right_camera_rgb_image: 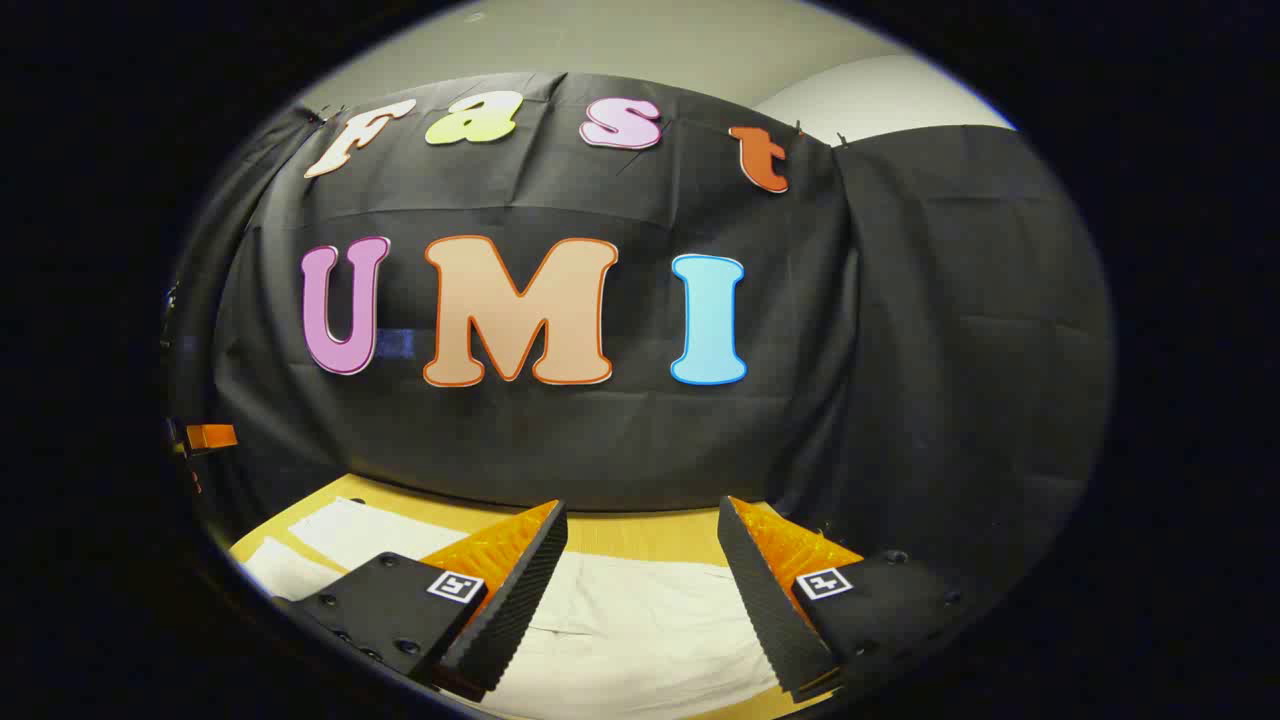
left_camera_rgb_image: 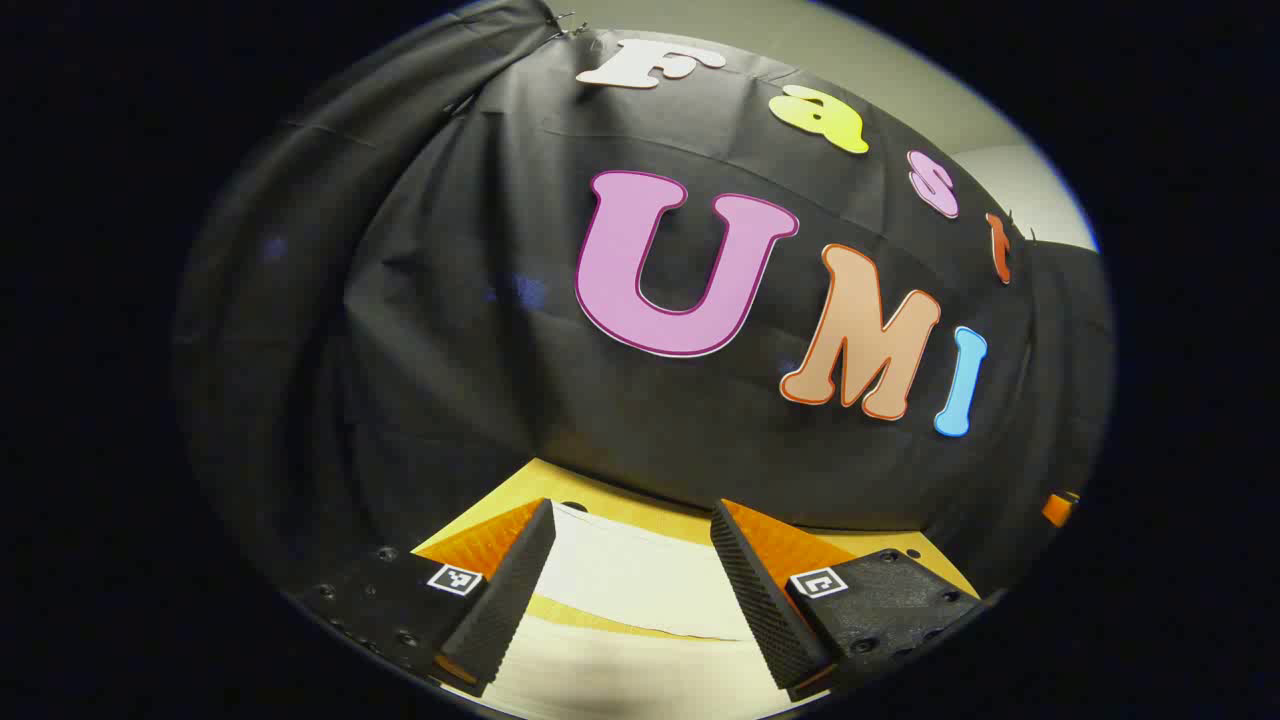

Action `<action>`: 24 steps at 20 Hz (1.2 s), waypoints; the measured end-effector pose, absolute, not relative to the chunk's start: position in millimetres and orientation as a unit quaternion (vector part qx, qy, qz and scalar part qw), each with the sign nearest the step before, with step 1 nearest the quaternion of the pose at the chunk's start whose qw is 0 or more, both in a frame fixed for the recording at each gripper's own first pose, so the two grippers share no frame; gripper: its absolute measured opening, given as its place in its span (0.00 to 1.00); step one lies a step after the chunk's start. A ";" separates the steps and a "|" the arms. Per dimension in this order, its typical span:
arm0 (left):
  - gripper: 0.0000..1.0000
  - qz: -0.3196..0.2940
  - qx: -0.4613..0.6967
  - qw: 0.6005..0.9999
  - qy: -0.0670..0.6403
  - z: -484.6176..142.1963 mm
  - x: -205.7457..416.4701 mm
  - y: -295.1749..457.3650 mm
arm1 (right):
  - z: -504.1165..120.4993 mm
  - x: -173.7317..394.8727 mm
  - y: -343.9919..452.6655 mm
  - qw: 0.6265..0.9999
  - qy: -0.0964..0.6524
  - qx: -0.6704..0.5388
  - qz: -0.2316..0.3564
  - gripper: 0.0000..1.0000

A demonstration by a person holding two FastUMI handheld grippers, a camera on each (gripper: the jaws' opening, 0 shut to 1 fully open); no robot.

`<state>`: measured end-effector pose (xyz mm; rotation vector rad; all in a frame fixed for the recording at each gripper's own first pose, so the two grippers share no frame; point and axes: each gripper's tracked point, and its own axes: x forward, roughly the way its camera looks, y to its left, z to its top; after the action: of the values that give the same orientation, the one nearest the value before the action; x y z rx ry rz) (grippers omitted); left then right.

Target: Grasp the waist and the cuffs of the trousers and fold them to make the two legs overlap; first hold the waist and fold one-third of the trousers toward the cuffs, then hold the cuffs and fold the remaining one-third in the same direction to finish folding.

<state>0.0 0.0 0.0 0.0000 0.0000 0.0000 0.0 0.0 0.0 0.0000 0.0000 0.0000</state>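
Left gripper (left_camera_rgb_image: 632, 520): jaws are held wide apart, nothing is gripped between them. It is raised above the table (left_camera_rgb_image: 600, 490), pointed toward the booth's black cloth wall (left_camera_rgb_image: 450, 300).

The trousers (left_camera_rgb_image: 640, 580), pale cream, are seen spread flat on the yellow-tan table directly under and ahead of the left gripper; a strip of bare table is seen between two pale sections.

Right gripper (right_camera_rgb_image: 642, 515): jaws also spread, nothing clamped. In the right gripper view the trousers (right_camera_rgb_image: 640, 620) are seen lying flat below the fingers, with more cloth extending to the view's left. Contact between fingers and cloth cannot be confirmed.
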 end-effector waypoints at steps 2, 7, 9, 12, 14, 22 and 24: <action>0.95 0.000 0.004 1.000 0.003 -1.4 -0.1 -2.1 | 1.3 0.7 2.6 1.000 0.001 0.002 0.004 0.97; 0.95 -0.007 0.014 1.000 0.010 -2.1 -3.9 -6.7 | 2.3 -4.0 0.8 1.000 0.004 0.018 0.008 0.97; 0.95 -0.009 0.013 1.000 0.010 -1.7 -6.8 -7.1 | 3.6 -7.0 -0.6 1.000 0.002 0.017 0.009 0.97; 0.95 -0.012 0.016 1.000 0.010 -1.5 -7.6 -11.3 | 4.0 -10.2 -1.6 1.000 0.002 0.008 0.009 0.97; 0.95 -0.015 0.019 1.000 0.011 -1.5 -9.3 -13.5 | 3.6 -12.1 -1.1 1.000 0.004 0.005 0.010 0.97; 0.95 -0.029 0.046 0.998 0.027 -13.1 -12.5 -17.8 | 0.6 -16.4 -1.9 1.000 0.009 0.001 0.011 0.97; 0.94 -0.038 0.052 0.997 0.030 -16.5 -12.8 -18.3 | 0.2 -17.0 -1.2 1.000 0.010 0.000 0.013 0.97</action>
<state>-12.8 -18.3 -16.5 0.1034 0.0603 -0.0758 -17.0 -1.2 0.2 -0.0007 0.0210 0.0257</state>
